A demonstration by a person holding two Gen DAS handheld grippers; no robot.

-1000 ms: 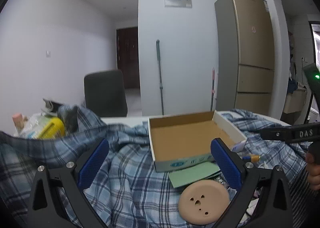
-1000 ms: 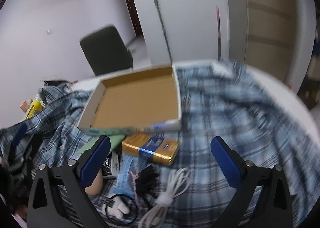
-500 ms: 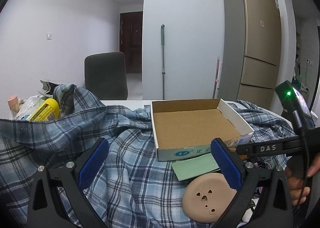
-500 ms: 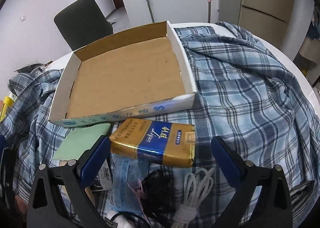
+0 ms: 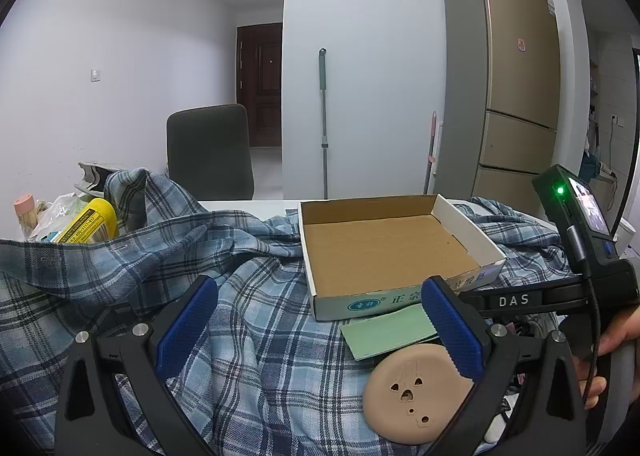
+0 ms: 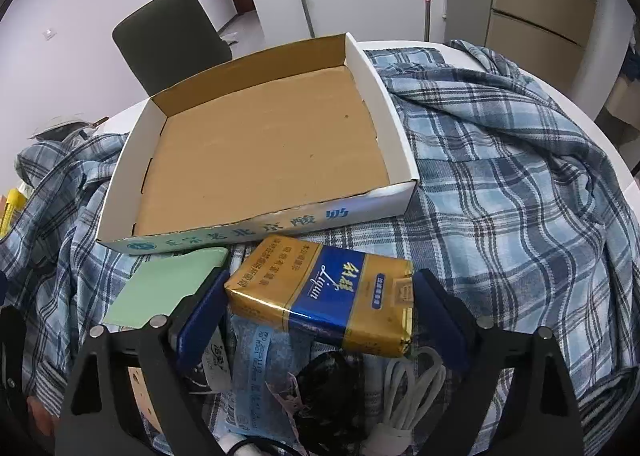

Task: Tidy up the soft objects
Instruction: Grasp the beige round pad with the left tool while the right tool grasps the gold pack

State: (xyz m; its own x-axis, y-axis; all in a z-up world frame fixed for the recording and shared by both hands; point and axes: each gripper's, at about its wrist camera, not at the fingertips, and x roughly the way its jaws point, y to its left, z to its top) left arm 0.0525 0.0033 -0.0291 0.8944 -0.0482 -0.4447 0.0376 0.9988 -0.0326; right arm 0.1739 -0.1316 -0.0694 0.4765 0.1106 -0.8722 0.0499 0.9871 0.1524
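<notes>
Jaws of the right gripper (image 6: 320, 320) clamp the gold-and-blue tissue pack (image 6: 324, 294), just short of the cardboard tray (image 6: 400, 160); left gripper (image 5: 320, 330) jaws gape wide, empty, over the plaid shirt (image 5: 256, 340).

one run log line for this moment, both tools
left tool: open, over plaid shirt | right tool: pads flanking gold tissue pack, grip unclear | cardboard tray: empty

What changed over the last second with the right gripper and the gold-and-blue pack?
The right gripper came down and forward, and its fingers closed in around the gold-and-blue pack, now touching both ends. The left gripper stayed open over the plaid shirt; the cardboard box remains empty.
</notes>
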